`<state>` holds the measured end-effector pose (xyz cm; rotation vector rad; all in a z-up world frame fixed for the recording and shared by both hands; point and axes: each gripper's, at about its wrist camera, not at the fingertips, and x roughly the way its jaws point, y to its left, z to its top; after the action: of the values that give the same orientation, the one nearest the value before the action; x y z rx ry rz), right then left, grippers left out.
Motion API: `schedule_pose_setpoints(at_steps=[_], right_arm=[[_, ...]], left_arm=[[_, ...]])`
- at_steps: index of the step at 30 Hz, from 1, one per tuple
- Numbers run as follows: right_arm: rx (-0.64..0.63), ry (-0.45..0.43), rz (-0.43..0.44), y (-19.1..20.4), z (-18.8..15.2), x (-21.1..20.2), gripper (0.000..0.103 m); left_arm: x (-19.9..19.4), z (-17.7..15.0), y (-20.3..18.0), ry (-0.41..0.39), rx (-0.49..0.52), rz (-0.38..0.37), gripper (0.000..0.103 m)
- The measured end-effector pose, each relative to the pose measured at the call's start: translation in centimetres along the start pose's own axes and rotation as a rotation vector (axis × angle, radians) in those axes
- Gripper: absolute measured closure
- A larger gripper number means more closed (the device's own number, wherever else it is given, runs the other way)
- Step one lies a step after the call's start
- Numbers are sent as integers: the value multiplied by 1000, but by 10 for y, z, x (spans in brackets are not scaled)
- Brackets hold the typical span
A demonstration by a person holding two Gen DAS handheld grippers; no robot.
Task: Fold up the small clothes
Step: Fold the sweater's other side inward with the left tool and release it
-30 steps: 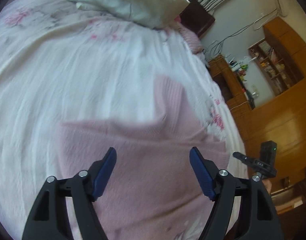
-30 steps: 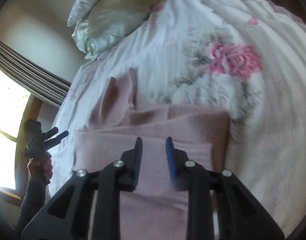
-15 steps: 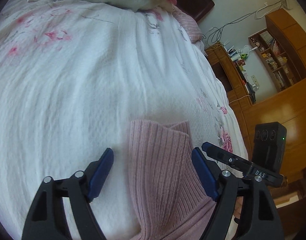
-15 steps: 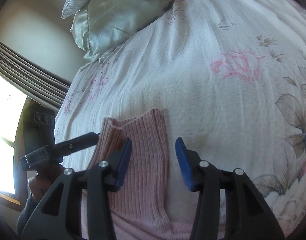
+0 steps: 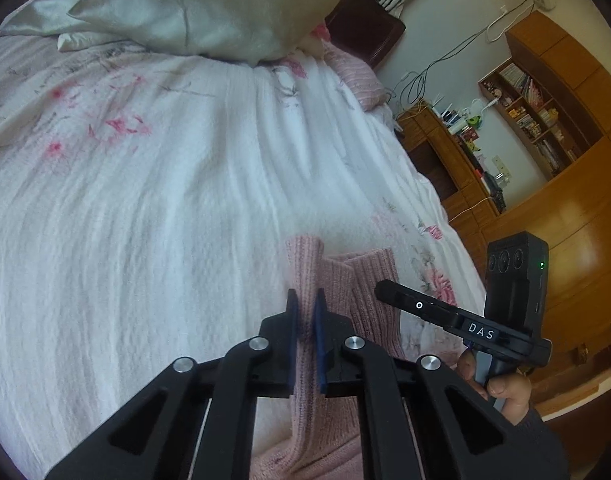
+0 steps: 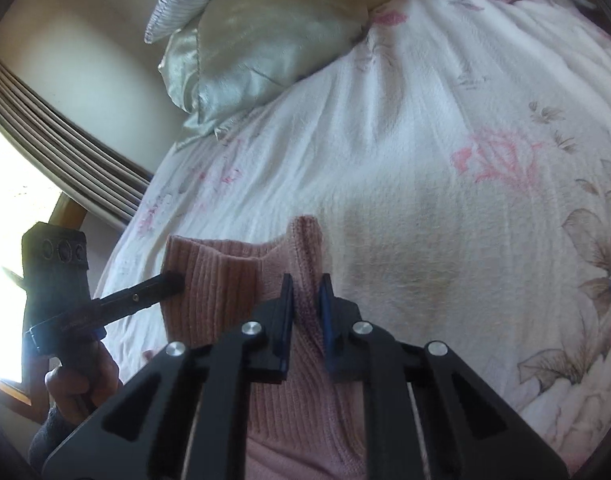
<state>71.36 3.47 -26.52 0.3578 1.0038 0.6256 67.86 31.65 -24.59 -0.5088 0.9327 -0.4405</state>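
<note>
A pink ribbed knit garment [image 5: 365, 292] lies on the white flowered bedspread [image 5: 153, 208], its ribbed end pointing toward the pillows. My left gripper [image 5: 305, 300] is shut on the left corner of that ribbed end, which stands pinched between the blue pads. In the right wrist view the same garment [image 6: 221, 280] shows, and my right gripper [image 6: 307, 284] is shut on its right corner. Each gripper appears in the other's view: the right gripper [image 5: 385, 290] beside the cloth, the left gripper [image 6: 175, 278] touching the cloth's left edge. The garment's body is hidden under the gripper frames.
Pale green satin pillows [image 5: 193, 4] lie at the head of the bed. A dark headboard [image 5: 365, 36] and wooden shelves and cabinets [image 5: 545, 128] stand to the right. A window with curtains [image 6: 45, 152] lies on the left side. A hand [image 5: 501, 388] holds the right gripper's handle.
Both grippers have gone from open to shut on the ribbed end's two corners. Before that they moved forward from the garment's body to this end.
</note>
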Motion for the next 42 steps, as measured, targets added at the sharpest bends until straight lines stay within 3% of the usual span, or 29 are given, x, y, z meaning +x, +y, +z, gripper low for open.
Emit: schedule_pose_setpoints(at_steps=[7,13,17,21,22,25,28,31,34,36,37,38,42], right_arm=[[-28,-61,82,26,-24,-84,92],[-90,-67,103,53,-92,-130,92],[-100,-4,64,48,-156,-126,87],[-18,127,34,18,-209,-106,87],[17,134,40,9,-215,-107,85],[84,98,58,-3,-214,-118,81],[138,85,103,-2,-202,-119,68],[169,94,109,2,-185,-103,65],[254,118,114,-5,-169,-80,62],[296,167,125,-9,-166,-62,62],[287,182,117,-8,-164,-56,69],[259,182,84,-6,-162,-54,94],[238,106,37,-12,-160,-65,95]], left_arm=[[-68,-25,-33,-86,35,-101,97],[-113,-86,-59,-95,95,-135,97],[-122,-144,-54,-29,105,-104,91],[-112,-199,-18,71,-15,-30,83],[-112,-207,-9,83,-48,-23,77],[-111,-214,3,85,-118,-37,71],[-104,-207,-5,84,-131,-81,56],[-86,-195,-14,108,-139,-88,44],[-66,-181,-11,135,-186,-72,43],[-50,-174,-2,172,-246,-100,50],[-45,-171,-1,181,-247,-93,81],[-40,-167,-2,188,-223,-59,96],[-40,-164,-5,139,-147,68,97]])
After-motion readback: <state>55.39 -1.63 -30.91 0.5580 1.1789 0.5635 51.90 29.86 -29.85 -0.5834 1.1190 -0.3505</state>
